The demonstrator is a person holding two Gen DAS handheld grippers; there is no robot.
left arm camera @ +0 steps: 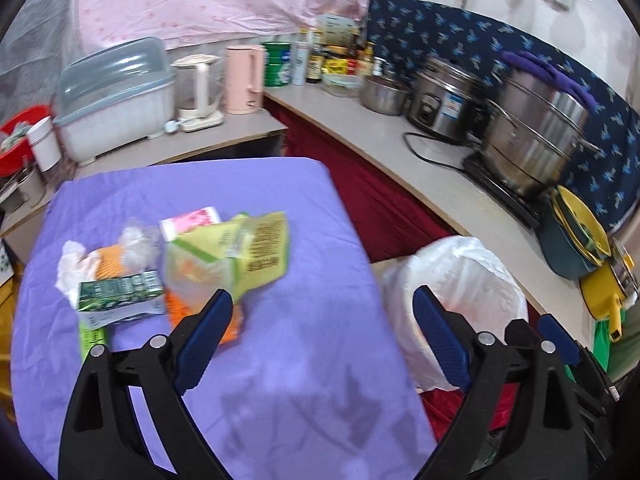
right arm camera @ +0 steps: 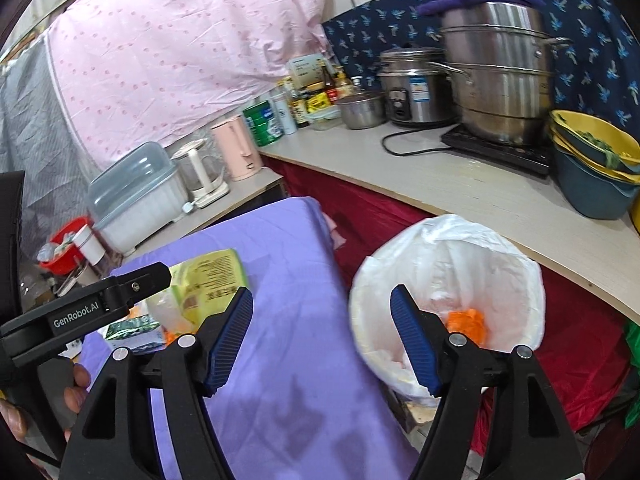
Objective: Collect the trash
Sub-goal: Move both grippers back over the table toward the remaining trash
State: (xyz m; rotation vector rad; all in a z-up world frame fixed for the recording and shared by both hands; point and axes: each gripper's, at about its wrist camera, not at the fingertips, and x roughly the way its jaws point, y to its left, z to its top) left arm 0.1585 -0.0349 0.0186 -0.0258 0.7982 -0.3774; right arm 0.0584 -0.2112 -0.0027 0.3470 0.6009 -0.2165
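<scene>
Trash bin (right arm camera: 448,300), white-lined, holds an orange scrap (right arm camera: 466,322).

The only lettering I can read is "GenRobot.AI", white on the black body of my left gripper (right arm camera: 76,316), just left of my right fingers (right arm camera: 232,340); print on the yellow-green packet (right arm camera: 212,276) beyond stays illegible.

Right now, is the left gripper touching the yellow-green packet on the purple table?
Apart. In the left wrist view the left gripper stands open with only purple cloth between its fingers, and the yellow-green packet lies beyond the tips.
</scene>
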